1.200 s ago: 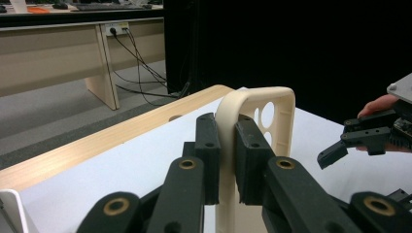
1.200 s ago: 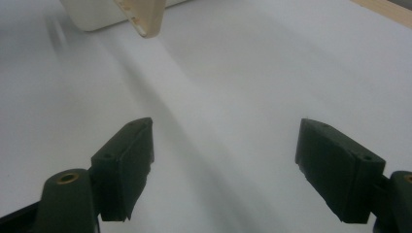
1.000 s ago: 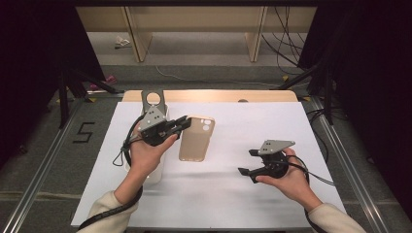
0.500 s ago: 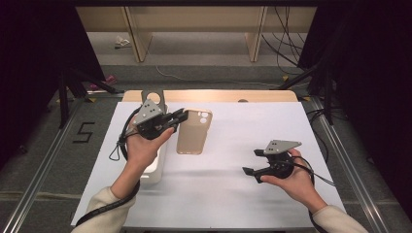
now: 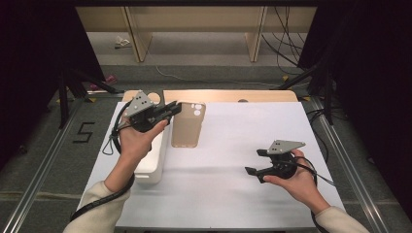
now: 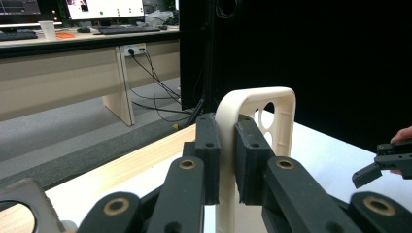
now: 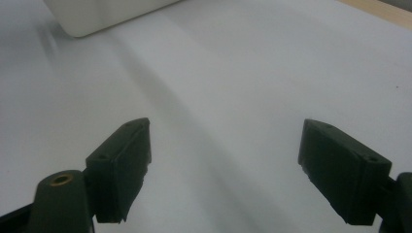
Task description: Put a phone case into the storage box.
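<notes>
A beige, see-through phone case (image 5: 188, 125) with camera cut-outs hangs a little above the white sheet, left of centre. My left gripper (image 5: 172, 110) is shut on its long left edge. In the left gripper view the two black pads (image 6: 208, 150) pinch the case's rim (image 6: 272, 109), which stands upright between them. My right gripper (image 5: 255, 161) hovers low over the sheet at the right, jaws wide open with nothing between them. In the right gripper view its gripper (image 7: 223, 160) faces bare white sheet. The right gripper (image 6: 388, 162) also appears far off in the left gripper view.
A white box (image 5: 150, 160) lies under my left forearm on the white sheet (image 5: 233, 194), and its corner (image 7: 102, 14) shows in the right gripper view. A grey metal bracket (image 5: 156, 93) sits at the wooden board's (image 5: 228, 95) back left. Cables and desk legs stand beyond the table.
My left gripper has risen and drifted left and away, carrying the phone case off the sheet. The right gripper has barely moved.
</notes>
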`<state>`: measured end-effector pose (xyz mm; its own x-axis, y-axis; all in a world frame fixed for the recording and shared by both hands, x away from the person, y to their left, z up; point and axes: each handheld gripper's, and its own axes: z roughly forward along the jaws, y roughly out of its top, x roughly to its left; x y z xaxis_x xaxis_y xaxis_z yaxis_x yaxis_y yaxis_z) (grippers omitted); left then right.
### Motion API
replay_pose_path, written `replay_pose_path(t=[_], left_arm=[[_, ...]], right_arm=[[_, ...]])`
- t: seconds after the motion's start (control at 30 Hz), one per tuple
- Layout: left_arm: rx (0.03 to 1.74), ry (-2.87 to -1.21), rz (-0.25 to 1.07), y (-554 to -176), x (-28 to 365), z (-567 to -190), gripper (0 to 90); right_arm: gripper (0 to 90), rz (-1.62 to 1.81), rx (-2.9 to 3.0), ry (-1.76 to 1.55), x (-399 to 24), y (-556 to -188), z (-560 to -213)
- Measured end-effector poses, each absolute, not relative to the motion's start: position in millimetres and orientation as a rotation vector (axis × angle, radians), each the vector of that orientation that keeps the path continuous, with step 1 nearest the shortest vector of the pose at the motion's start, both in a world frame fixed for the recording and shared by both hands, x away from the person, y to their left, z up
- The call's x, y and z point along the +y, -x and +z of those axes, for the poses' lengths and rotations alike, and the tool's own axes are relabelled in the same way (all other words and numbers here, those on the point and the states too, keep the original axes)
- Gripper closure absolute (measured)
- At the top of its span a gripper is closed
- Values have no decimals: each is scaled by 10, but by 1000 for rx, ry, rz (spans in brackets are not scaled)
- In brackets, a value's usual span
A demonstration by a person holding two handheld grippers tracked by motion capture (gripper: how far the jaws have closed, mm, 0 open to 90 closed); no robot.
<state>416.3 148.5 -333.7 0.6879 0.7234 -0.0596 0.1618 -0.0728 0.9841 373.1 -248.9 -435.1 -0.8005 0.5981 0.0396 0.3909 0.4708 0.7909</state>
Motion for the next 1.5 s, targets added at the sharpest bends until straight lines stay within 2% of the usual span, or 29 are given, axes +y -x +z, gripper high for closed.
replay_pose_path(t=[1.5], left_arm=[[791,-1578,585,-4424,1942,-3250,813]], right_arm=[[172,1224,2486,-852,-2514,-3731,-4367]])
